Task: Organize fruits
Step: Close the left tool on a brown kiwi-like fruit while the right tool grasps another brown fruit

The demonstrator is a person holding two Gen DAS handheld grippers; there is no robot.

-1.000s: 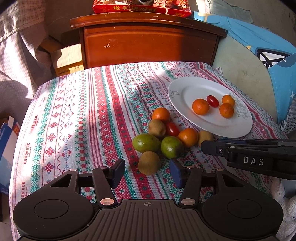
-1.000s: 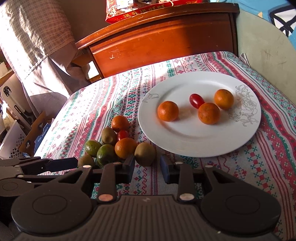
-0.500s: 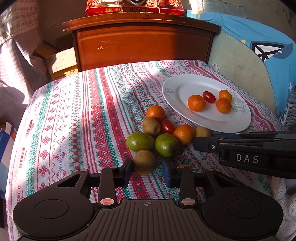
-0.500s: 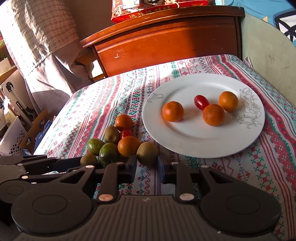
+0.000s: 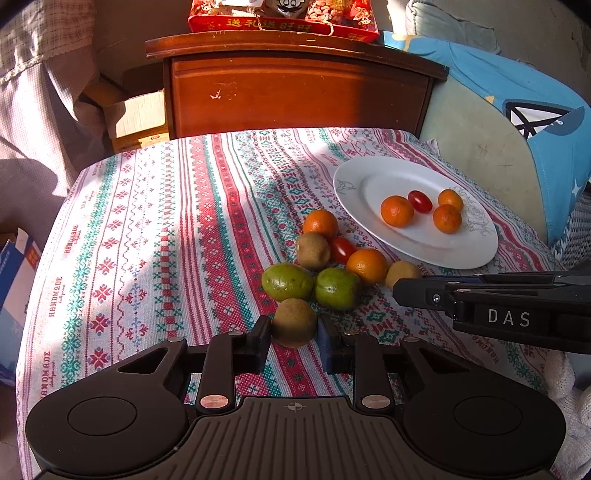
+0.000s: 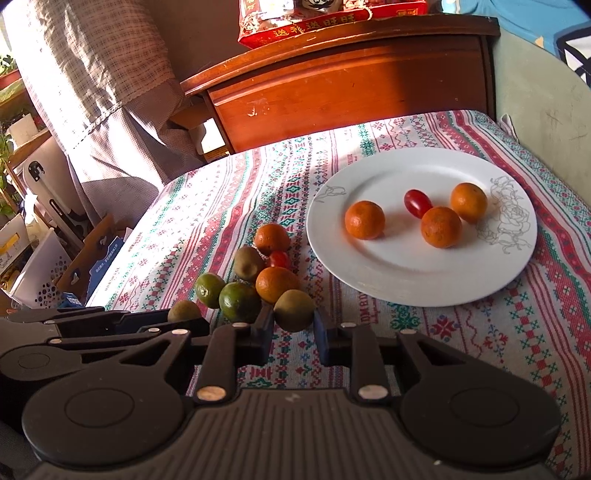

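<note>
My left gripper [image 5: 293,332] is shut on a brown kiwi [image 5: 294,323] at the near edge of the fruit pile. My right gripper [image 6: 293,325] is shut on another kiwi [image 6: 294,310], its pads against both sides. Both kiwis rest on the patterned tablecloth [image 5: 147,258]. The pile also holds two green fruits [image 5: 287,281], two oranges [image 5: 367,266], a cherry tomato [image 5: 341,249] and one more kiwi [image 5: 314,251]. The white plate [image 6: 406,277] to the right carries three oranges [image 6: 365,219] and a cherry tomato [image 6: 417,203].
A wooden cabinet [image 5: 295,92] stands behind the table with a red gift box [image 5: 284,22] on top. A blue cushion [image 5: 517,122] lies at the right. A checked curtain [image 6: 92,92], cardboard boxes and a white crate [image 6: 37,273] are left of the table edge.
The left jaws went from wide open to closed around the nearest kiwi. The right jaws narrowed onto the kiwi beside the plate. Both grippers stayed near the pile.
</note>
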